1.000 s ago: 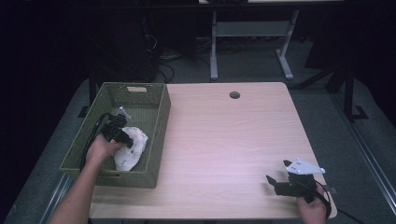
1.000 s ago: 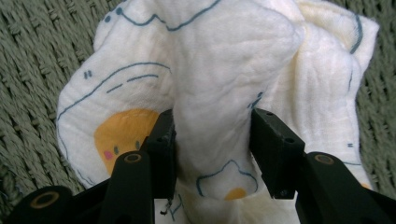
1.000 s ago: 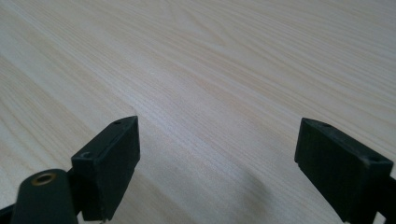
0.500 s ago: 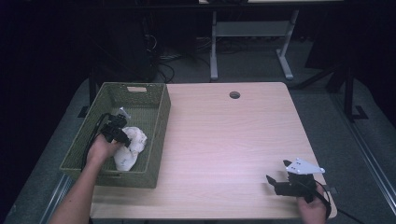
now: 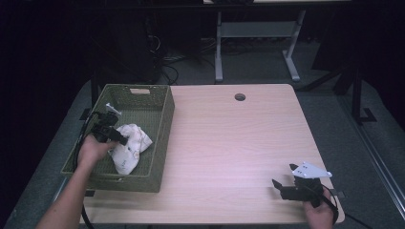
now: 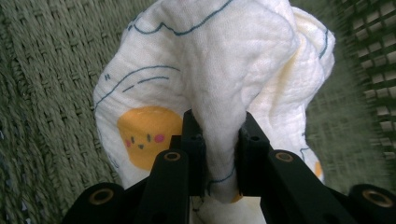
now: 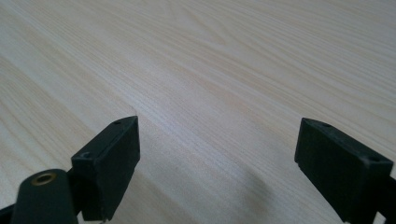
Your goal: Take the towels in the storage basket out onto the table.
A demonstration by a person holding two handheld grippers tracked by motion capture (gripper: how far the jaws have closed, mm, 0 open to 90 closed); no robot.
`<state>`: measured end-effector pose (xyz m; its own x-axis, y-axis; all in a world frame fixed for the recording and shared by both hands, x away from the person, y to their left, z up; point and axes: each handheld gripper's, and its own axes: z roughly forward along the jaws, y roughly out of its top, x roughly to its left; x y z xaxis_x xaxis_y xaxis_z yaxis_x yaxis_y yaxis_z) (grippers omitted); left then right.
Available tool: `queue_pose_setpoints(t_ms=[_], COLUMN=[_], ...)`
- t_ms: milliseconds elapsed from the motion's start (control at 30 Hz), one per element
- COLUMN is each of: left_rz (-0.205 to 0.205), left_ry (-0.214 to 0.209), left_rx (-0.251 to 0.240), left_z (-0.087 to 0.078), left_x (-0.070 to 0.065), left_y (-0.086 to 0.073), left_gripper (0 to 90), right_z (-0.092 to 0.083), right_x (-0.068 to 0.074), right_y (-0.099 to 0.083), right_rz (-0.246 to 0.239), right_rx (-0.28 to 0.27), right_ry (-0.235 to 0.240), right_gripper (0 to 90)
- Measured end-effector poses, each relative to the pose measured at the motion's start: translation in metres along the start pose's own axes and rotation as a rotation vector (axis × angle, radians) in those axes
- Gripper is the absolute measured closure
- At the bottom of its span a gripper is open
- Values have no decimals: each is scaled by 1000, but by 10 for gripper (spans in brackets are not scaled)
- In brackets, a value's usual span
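A white cloth printed with yellow faces and blue lines lies bunched in the green woven basket at the table's left. My left gripper is inside the basket, shut on a fold of that cloth; its jaws have just been closing, and the left gripper pinches the fabric between both pads. My right gripper rests near the table's front right corner, open, with bare wood between its jaws. In its own view the right gripper has its fingers wide apart.
The light wooden table has a round cable hole near its far edge. The basket's right wall stands between the cloth and the tabletop. A metal stand and cables lie on the dark floor beyond.
The left gripper has closed on the cloth and lifted it a little, so the cloth now bunches up. The right gripper has stayed where it was.
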<state>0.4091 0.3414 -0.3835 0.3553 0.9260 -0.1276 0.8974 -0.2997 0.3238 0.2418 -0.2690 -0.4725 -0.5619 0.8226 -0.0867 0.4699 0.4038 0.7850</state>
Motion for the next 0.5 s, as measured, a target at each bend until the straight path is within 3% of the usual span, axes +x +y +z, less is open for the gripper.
queue_pose_setpoints(t_ms=[100,233,333,500], left_rz=[-19,-15,-20,-13], left_ry=[-58,-96,-158,-202], left_rx=[-71,-120,-169,-201], left_z=[-16,-34,-45,-57], left_x=[2,4,5,5], left_y=[-5,-8,-11,-15], left_gripper=[762,763,762,762], right_z=[-1,-1,-1,0], right_x=[0,0,0,0], right_y=[0,0,0,-1], right_rz=[-1,-1,2,9], right_rx=[0,1,-1,7], right_ry=[-1,-3,-16,-12], right_gripper=[137,137,137,137])
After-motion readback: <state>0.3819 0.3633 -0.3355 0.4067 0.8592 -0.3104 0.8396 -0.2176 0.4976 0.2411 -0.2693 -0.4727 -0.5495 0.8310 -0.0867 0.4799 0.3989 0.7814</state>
